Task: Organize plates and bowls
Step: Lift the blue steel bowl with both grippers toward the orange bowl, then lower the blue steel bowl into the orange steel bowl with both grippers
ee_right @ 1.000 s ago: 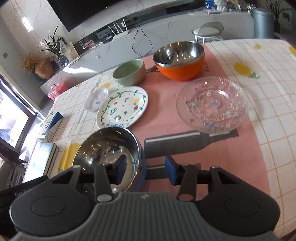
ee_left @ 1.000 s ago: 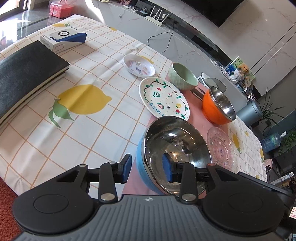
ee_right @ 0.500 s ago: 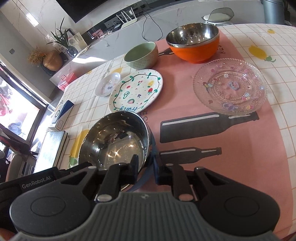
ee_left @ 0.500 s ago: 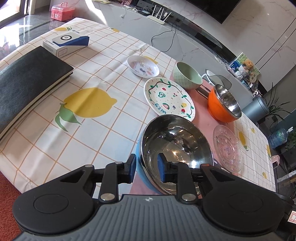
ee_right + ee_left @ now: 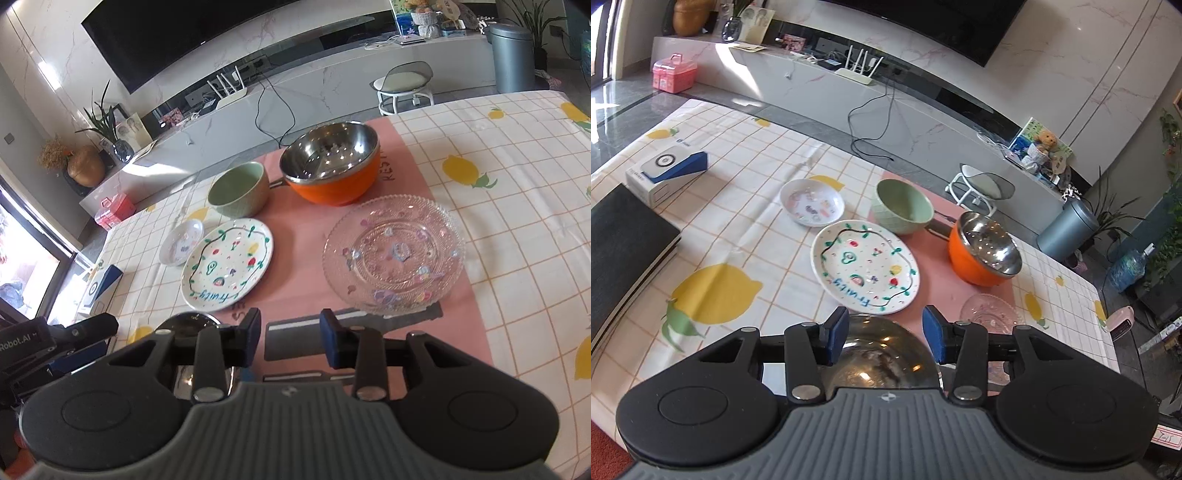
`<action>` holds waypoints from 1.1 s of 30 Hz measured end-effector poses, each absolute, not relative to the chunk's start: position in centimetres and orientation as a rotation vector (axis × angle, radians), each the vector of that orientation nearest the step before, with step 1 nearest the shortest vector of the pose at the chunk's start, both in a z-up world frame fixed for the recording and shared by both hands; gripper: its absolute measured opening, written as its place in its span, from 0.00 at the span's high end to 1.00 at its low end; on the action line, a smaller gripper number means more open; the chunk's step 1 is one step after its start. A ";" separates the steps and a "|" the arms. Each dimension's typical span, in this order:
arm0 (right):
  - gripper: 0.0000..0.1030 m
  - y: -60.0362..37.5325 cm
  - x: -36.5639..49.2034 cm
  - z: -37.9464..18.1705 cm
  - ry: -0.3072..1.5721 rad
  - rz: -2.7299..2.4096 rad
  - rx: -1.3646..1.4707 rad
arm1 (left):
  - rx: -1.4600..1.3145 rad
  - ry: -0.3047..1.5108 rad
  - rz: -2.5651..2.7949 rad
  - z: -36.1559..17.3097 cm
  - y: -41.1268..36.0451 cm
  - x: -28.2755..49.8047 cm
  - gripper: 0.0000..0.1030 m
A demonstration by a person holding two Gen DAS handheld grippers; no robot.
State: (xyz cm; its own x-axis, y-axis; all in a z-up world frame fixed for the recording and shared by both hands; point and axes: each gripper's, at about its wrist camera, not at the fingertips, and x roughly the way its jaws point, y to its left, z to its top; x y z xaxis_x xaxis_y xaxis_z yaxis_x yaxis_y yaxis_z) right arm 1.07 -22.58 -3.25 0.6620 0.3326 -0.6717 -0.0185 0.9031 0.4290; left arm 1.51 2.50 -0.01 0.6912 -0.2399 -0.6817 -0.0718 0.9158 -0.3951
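A steel bowl with a blue outside (image 5: 882, 354) sits nearest, right under my open left gripper (image 5: 885, 338); its rim also shows in the right wrist view (image 5: 190, 321). My right gripper (image 5: 290, 338) is open and empty beside that bowl, over the pink mat. Beyond lie a white fruit-painted plate (image 5: 864, 266) (image 5: 227, 264), a green bowl (image 5: 903, 206) (image 5: 238, 190), an orange steel bowl (image 5: 984, 254) (image 5: 332, 162), a clear glass plate (image 5: 393, 254) (image 5: 990, 310) and a small white dish (image 5: 812, 202) (image 5: 181, 242).
A black book (image 5: 624, 251) and a white and blue box (image 5: 666, 171) lie at the table's left. The lemon-print tablecloth (image 5: 517, 192) covers the table. A stool (image 5: 404, 85) and a grey bin (image 5: 513, 59) stand beyond the far edge.
Both grippers had closed on the blue steel bowl's rim; now both have opened, let go and drawn back and up. The bowl stays on the table.
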 end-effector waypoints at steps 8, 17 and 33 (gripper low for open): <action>0.55 -25.6 4.2 -2.1 0.805 0.148 0.422 | -0.419 0.846 -0.210 0.4 -1.5 5.8 0.37; 0.46 -28.3 8.5 -1.3 0.793 0.107 0.413 | -0.400 0.892 -0.244 -0.3 -5.3 11.1 0.28; 0.42 -30.9 18.3 -4.0 0.852 0.037 0.438 | -0.401 0.979 -0.195 -4.2 -8.9 21.1 0.30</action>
